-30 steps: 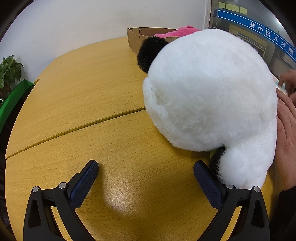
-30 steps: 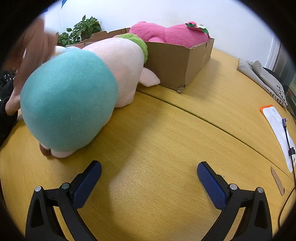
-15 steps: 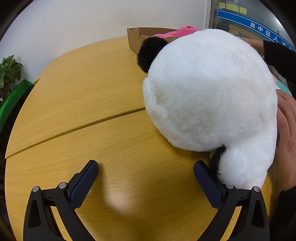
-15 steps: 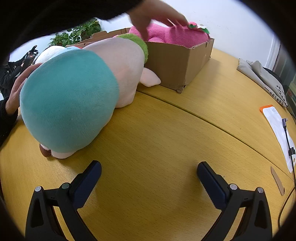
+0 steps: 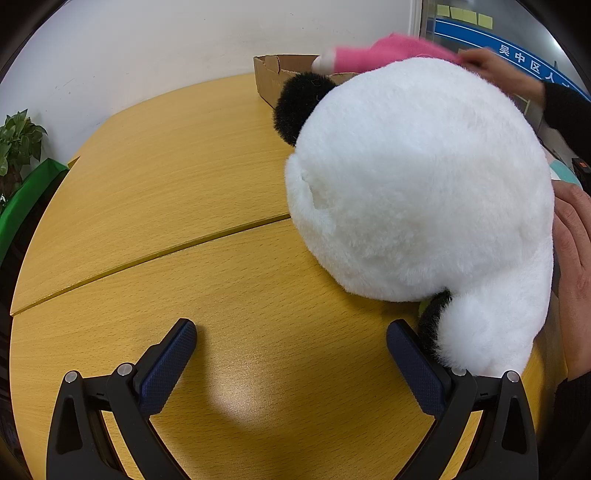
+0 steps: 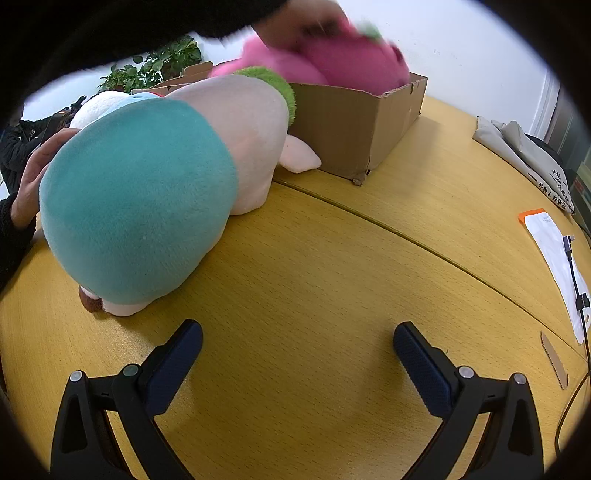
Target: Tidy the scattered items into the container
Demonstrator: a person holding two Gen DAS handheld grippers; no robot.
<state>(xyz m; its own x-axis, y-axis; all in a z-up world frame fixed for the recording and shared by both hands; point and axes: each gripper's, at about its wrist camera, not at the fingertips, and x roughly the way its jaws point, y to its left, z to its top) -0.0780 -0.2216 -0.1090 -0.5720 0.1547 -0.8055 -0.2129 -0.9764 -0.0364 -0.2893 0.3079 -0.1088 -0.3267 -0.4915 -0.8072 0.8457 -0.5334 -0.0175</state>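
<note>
A big white panda plush (image 5: 417, 184) with black ears lies on the wooden table, right of my open, empty left gripper (image 5: 291, 332); its white paw touches the right finger. A teal and pale pink plush (image 6: 155, 192) lies left of my open, empty right gripper (image 6: 297, 334). Behind it stands a cardboard box (image 6: 354, 122), also in the left wrist view (image 5: 273, 74). A bare hand (image 6: 306, 22) grips a pink plush (image 6: 332, 62) over the box; the plush also shows in the left wrist view (image 5: 384, 51).
Another hand (image 5: 576, 266) rests against the panda's right side. A white pouch with a cable (image 6: 557, 258) and folded cloth (image 6: 524, 155) lie at the table's right. Potted plants (image 6: 155, 70) stand behind the box. The yellow table (image 6: 332, 277) has a seam.
A person's arm has reached over to the box and taken hold of the pink plush, which is now lifted and blurred. Both grippers have stayed still and open.
</note>
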